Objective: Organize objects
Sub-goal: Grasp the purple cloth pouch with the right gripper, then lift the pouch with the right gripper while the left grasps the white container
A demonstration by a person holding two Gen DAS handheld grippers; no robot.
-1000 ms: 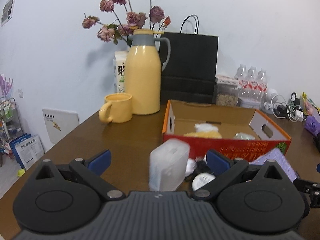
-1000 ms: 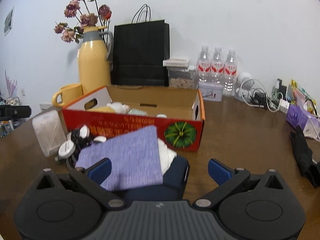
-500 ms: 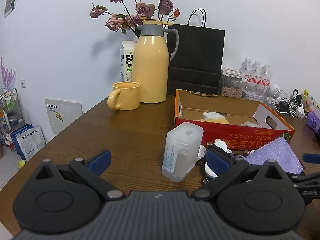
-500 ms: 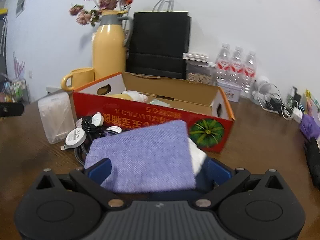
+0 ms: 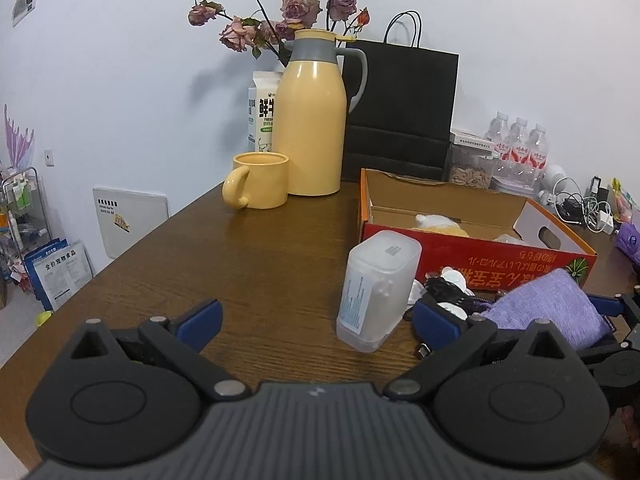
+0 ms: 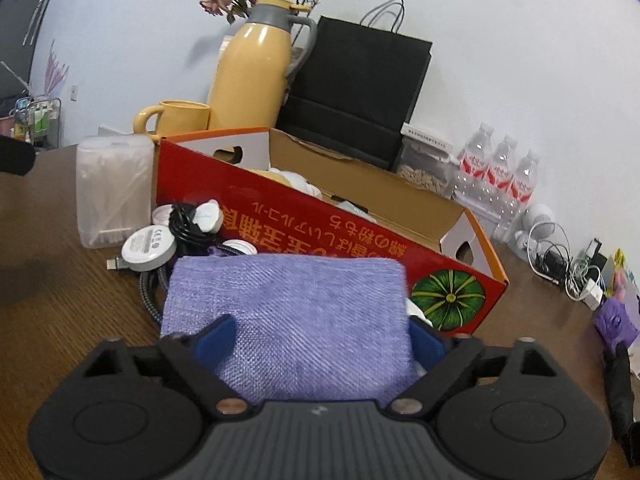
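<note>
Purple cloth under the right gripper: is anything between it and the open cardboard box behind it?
Nothing visible blocks it. The purple cloth lies between the closing fingers of the right gripper, directly before the cardboard box; only the box's own red front wall must be cleared. The cable pile lies off to its left.

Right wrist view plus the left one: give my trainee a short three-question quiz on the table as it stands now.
1. True or false: the purple cloth lies between the fingers of the right tongs.
2. What stands nearest the left tongs? A) yellow mug B) clear plastic container C) black paper bag
3. Fill in: the yellow thermos jug stands directly behind the ____.

Key:
1. True; the jaws are closing around it.
2. B; it stands just ahead of the open tongs, untouched.
3. Yellow mug.
</note>
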